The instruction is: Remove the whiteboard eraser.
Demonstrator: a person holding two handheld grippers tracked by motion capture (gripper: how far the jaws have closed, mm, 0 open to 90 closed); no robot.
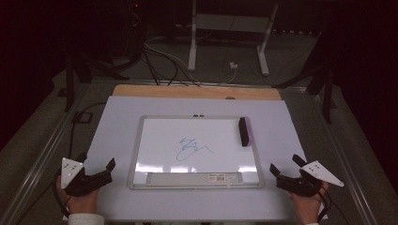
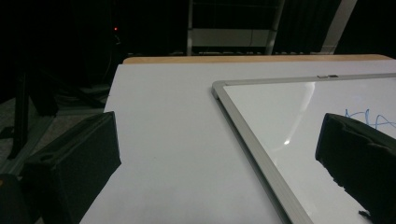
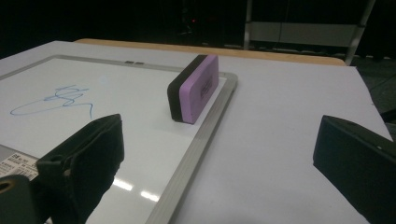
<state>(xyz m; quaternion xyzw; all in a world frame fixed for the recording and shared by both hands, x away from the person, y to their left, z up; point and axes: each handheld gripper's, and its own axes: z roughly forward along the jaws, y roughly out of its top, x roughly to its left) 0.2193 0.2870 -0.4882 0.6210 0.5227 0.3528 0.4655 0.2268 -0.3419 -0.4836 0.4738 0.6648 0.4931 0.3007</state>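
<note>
The right gripper [image 1: 285, 172] and left gripper [image 1: 96, 166] are both gaping wide, holding nothing, flanking the whiteboard [image 1: 141, 140] lying on the bench [image 1: 281, 122]. The eraser [image 3: 194, 88] is standing on edge at the board's corner, its label unreadable, beside an illegible blue scribble [image 1: 190, 148].

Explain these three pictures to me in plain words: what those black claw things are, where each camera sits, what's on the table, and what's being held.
A person holds a hand-operated two-jaw gripper in each hand: the left gripper and the right gripper. The high view looks down from above the table. The other two pictures come from cameras riding on each gripper, looking out between its black jaws. On the white table lies a whiteboard with a blue scribble. A purple eraser stands on edge at the board's right side. Both grippers are open and hold nothing.
</note>
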